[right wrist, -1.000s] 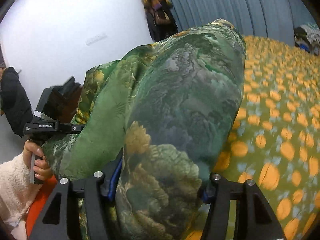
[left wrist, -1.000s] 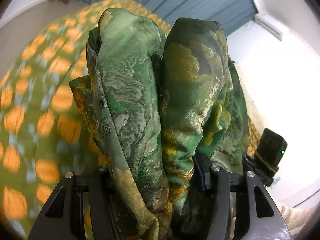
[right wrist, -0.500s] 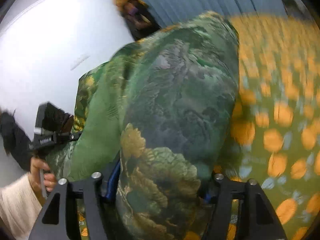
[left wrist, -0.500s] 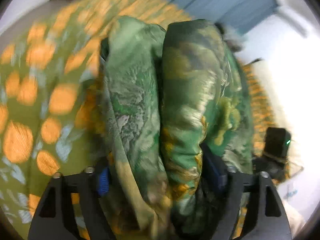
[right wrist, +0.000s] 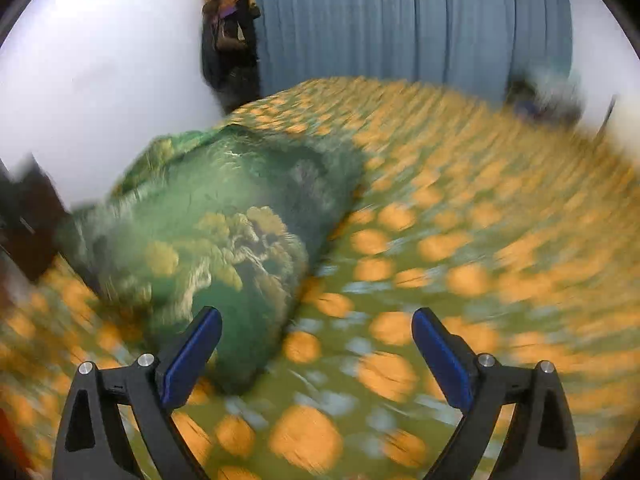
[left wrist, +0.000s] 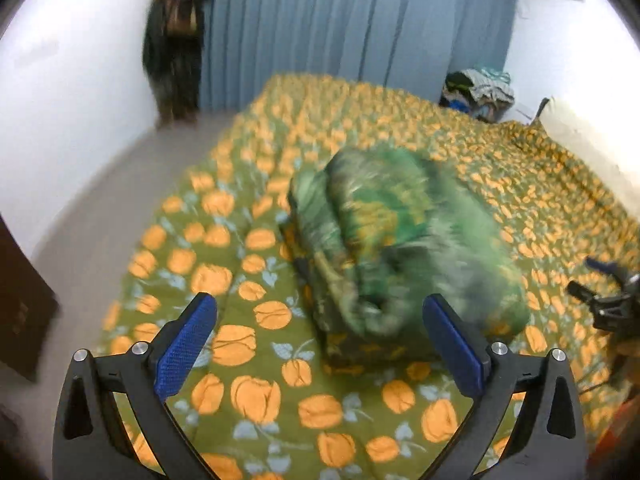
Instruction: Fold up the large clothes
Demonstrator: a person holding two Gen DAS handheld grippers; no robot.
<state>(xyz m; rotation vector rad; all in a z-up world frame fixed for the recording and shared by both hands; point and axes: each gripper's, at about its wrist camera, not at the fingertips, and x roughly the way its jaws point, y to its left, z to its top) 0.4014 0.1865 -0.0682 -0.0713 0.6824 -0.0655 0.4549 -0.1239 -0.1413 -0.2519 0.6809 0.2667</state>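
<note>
Bed with orange-patterned cover (left wrist: 256,396) carries the folded green garment (left wrist: 396,248), lying free mid-bed. Left gripper (left wrist: 320,344) and right gripper (right wrist: 316,354) jaws opening wide, nothing between them. Looks like release step; next probably tidy or final fold.

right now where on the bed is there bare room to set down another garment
Free: bedspread between the folded green garment and the near edge, and the stretch behind it toward the blue curtain. Crowded: the far corner with the clothes pile.
</note>
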